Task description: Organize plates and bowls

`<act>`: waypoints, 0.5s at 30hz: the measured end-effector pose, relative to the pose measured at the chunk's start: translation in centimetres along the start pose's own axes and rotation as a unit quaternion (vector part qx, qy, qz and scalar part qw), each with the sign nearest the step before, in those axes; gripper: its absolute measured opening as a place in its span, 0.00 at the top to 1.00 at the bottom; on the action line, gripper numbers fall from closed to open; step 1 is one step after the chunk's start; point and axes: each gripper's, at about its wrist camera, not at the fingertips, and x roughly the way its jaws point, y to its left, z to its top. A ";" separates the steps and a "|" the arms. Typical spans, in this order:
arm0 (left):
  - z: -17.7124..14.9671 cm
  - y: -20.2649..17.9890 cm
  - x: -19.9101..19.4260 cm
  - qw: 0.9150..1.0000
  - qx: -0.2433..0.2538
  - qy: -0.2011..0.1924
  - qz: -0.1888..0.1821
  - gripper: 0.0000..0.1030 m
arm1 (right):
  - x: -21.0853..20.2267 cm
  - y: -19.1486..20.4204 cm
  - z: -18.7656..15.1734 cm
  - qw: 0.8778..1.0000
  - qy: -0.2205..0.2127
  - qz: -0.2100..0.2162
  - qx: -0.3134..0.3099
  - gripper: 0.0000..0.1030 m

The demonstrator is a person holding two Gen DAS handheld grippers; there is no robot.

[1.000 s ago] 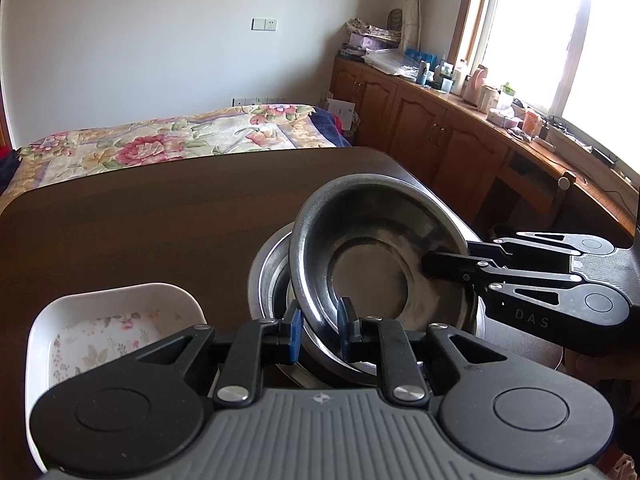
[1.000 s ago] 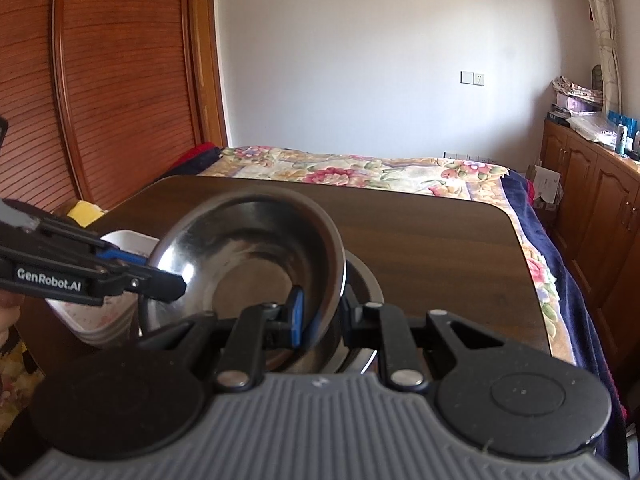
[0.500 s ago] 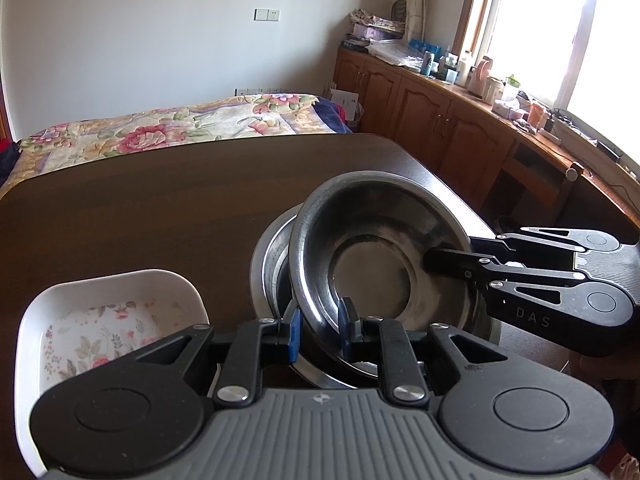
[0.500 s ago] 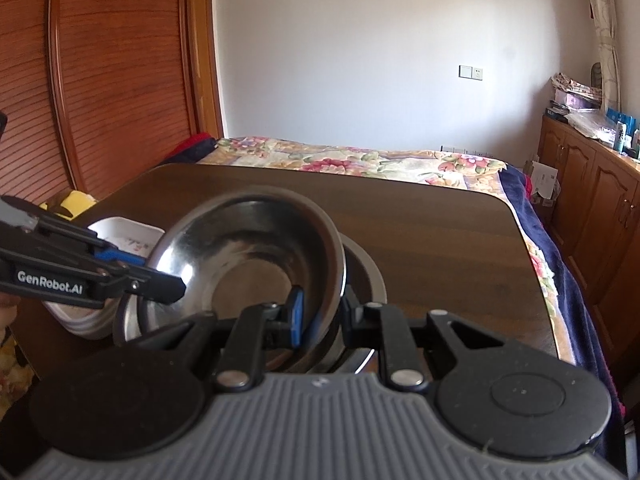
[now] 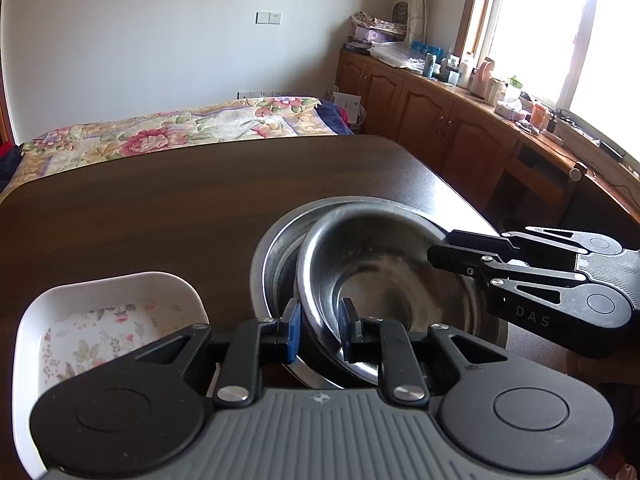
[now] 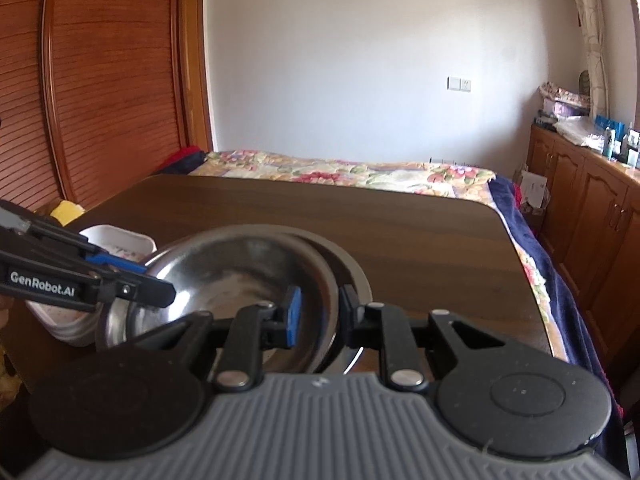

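On the left, a white square dish with flowers (image 5: 104, 328) sits on my dark wooden table (image 5: 160, 216). My left gripper (image 5: 319, 330) is clamped on the near rim of the shiny round steel bowl (image 5: 384, 276), and my right gripper (image 6: 316, 314) is clamped on its far side. I think I am nesting it into the bigger steel bowl (image 5: 276, 248). Next I should lower it gently, then let go. Only the right view shows the wooden sliding doors (image 6: 100, 80).

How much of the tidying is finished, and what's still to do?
Done: nothing clearly finished. In hand: both grippers, left and right, grip the smaller steel bowl by opposite rims, half nested and tilted in the bigger steel bowl. Left: settling it and letting go; the white flowered dish stands apart.
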 end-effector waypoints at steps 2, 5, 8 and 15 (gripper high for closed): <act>-0.2 0.0 -0.1 1.000 -0.001 -0.003 0.001 0.78 | -0.3 0.0 -0.2 1.000 -0.009 0.000 0.004 0.77; -0.3 0.2 -0.5 1.000 -0.005 -0.012 0.000 0.78 | -0.5 -0.2 -0.3 1.000 -0.021 -0.002 0.004 0.76; -0.4 0.5 -1.1 1.000 -0.011 -0.027 -0.005 0.78 | -1.2 -0.3 -0.5 0.999 -0.041 -0.009 0.007 0.69; -2.0 1.2 -3.2 0.995 -0.008 -0.095 0.024 0.54 | -1.9 -1.1 -1.6 0.996 -0.078 -0.017 0.036 0.58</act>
